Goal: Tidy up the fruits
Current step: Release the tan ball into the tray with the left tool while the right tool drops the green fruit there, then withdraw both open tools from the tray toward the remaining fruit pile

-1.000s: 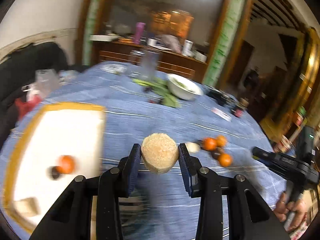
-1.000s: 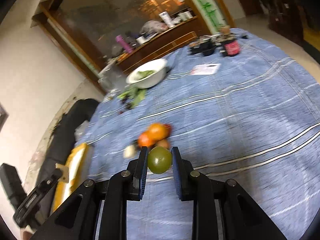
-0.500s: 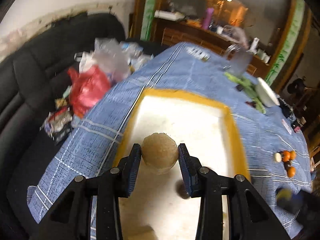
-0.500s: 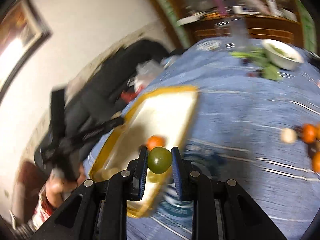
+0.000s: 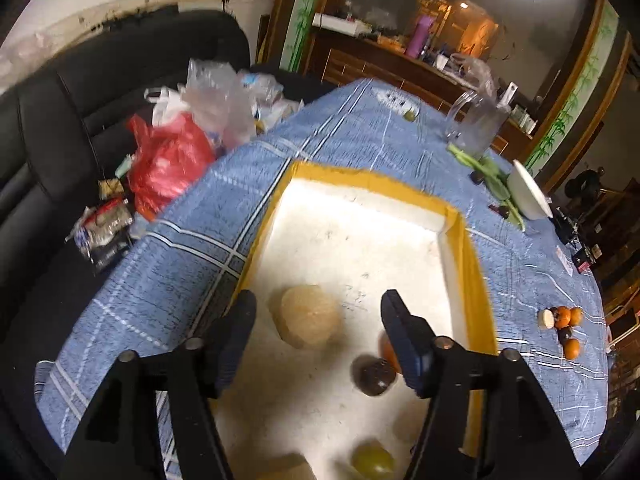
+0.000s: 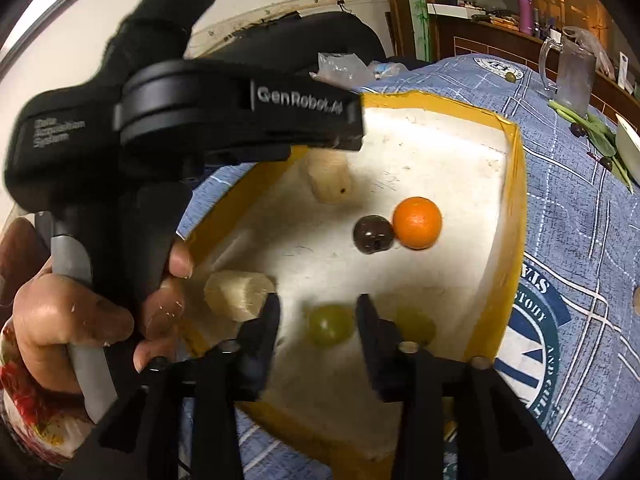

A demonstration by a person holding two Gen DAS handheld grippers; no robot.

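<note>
Green fruit [image 6: 330, 325] free between just-opened right tool [image 6: 317, 316] jaws, over tray [image 6: 516, 168].

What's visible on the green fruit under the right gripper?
The green fruit is small, round, yellow-green and smooth-skinned, slightly blurred. It sits inside the white tray near its front, between the right gripper fingers, whose jaws have just been opening; neither pad touches it. It also shows in the left wrist view.
</note>
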